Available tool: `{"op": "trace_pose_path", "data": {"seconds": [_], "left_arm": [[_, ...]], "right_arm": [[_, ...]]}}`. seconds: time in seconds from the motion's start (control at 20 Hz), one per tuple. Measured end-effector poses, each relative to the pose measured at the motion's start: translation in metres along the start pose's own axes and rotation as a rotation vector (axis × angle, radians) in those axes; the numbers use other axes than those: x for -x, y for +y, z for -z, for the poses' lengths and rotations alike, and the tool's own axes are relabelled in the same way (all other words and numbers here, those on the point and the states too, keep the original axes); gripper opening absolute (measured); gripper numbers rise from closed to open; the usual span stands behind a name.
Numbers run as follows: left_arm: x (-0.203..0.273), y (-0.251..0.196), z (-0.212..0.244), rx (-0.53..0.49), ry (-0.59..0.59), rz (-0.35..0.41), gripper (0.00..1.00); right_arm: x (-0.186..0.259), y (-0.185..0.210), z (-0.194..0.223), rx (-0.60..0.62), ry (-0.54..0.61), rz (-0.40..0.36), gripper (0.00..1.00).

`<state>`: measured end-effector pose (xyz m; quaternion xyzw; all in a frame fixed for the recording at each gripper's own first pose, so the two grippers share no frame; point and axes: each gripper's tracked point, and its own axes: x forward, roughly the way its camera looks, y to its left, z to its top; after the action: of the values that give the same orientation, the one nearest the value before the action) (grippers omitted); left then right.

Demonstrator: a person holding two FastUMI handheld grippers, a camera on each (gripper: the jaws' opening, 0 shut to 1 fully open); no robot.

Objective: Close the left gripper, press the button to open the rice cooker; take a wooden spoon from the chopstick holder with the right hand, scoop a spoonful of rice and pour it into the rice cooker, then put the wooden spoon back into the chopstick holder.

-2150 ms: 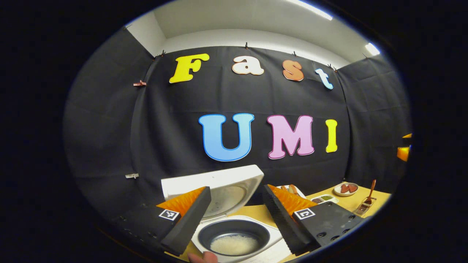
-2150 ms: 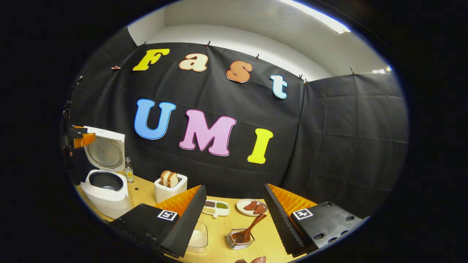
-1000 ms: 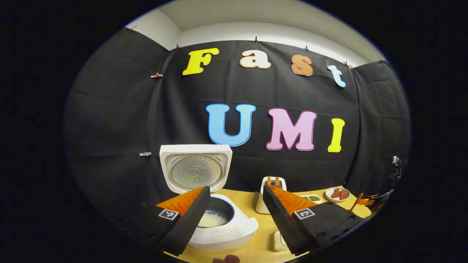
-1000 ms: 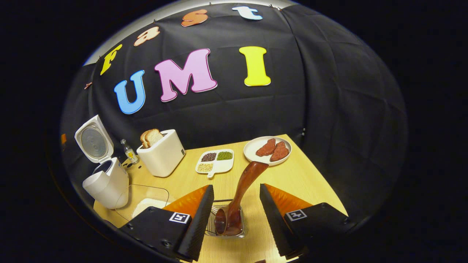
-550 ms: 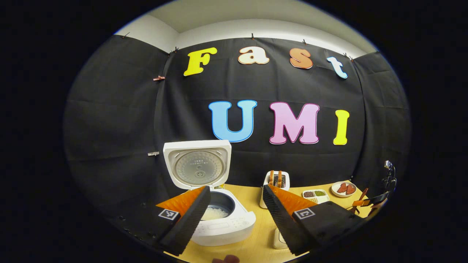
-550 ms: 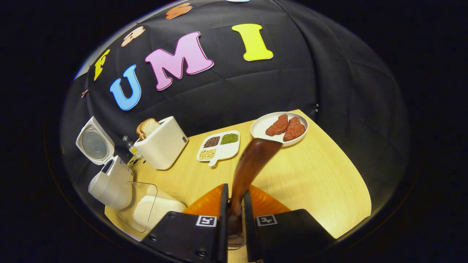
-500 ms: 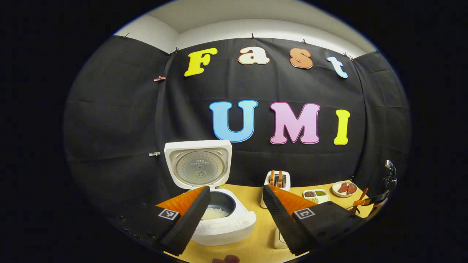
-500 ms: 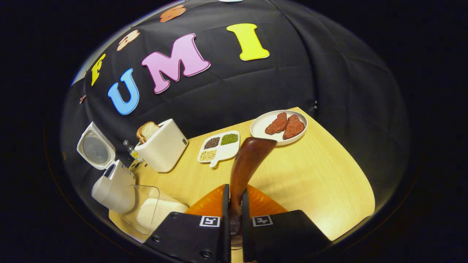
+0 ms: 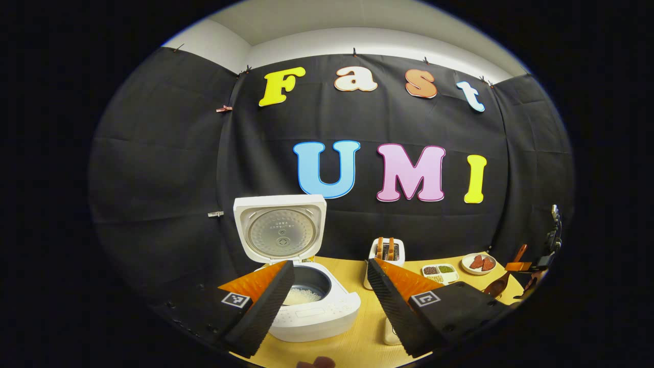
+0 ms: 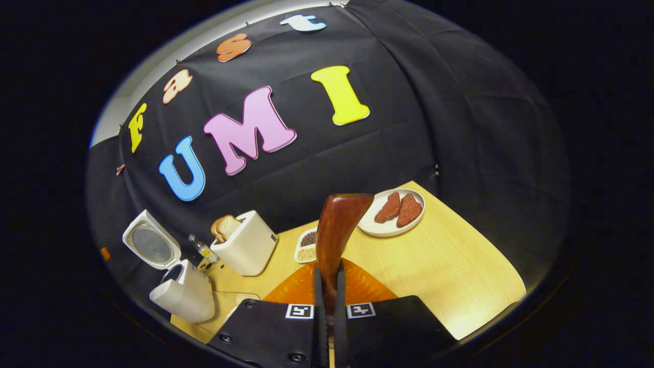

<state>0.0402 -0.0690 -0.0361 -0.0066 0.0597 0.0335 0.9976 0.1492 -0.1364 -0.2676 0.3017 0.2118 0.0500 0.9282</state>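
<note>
Since a second earlier, the right gripper [image 10: 329, 301] had come down over the chopstick holder, clamped both fingers on the wooden spoon [image 10: 334, 232] and lifted it clear. Nearest in the right gripper view, the spoon's handle ran up from between the closed fingers, its broad end rising in front of the sectioned dish of beans [image 10: 305, 245] and the plate of meat [image 10: 391, 212]. In the left gripper view the same spoon showed at the far right, bowl hanging low over the wooden table [image 9: 357, 342]. Beyond the left gripper [image 9: 329, 291], whose fingers stood wide apart, holding nothing, the rice cooker [image 9: 306, 306] sat with its lid up and some rice in the pot. So the opening and the pick-up looked done; scooping, pouring and returning the spoon remained.
</note>
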Motion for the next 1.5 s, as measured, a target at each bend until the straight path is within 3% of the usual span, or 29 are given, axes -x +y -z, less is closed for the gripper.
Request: {"op": "trace_pose_path", "data": {"seconds": [0.25, 0.45, 0.55, 0.75, 0.95, 1.25, 1.5], "left_arm": [[-0.001, 0.023, -0.005, -0.022, -0.013, 0.026, 0.98], [-0.002, 0.040, -0.005, -0.042, -0.015, 0.055, 0.99], [-0.003, 0.049, -0.004, -0.050, -0.018, 0.070, 0.99], [-0.006, 0.066, 0.004, -0.057, -0.006, 0.093, 0.98], [-0.011, 0.086, 0.011, -0.052, 0.015, 0.098, 0.98], [-0.020, 0.115, 0.024, -0.043, 0.043, 0.076, 0.99], [-0.026, 0.127, 0.035, -0.009, 0.062, 0.065, 0.99]], "right_arm": [[0.021, 0.071, -0.016, 0.044, -0.066, -0.071, 0.09], [0.028, 0.146, 0.014, 0.223, -0.057, -0.138, 0.09], [0.018, 0.162, 0.039, 0.313, -0.029, -0.102, 0.09], [-0.012, 0.188, 0.095, 0.352, 0.033, -0.055, 0.09], [-0.039, 0.180, 0.139, 0.449, 0.079, 0.027, 0.09], [-0.054, 0.171, 0.186, 0.311, 0.145, 0.118, 0.10], [-0.047, 0.200, 0.203, 0.109, 0.210, 0.065, 0.09]]}}
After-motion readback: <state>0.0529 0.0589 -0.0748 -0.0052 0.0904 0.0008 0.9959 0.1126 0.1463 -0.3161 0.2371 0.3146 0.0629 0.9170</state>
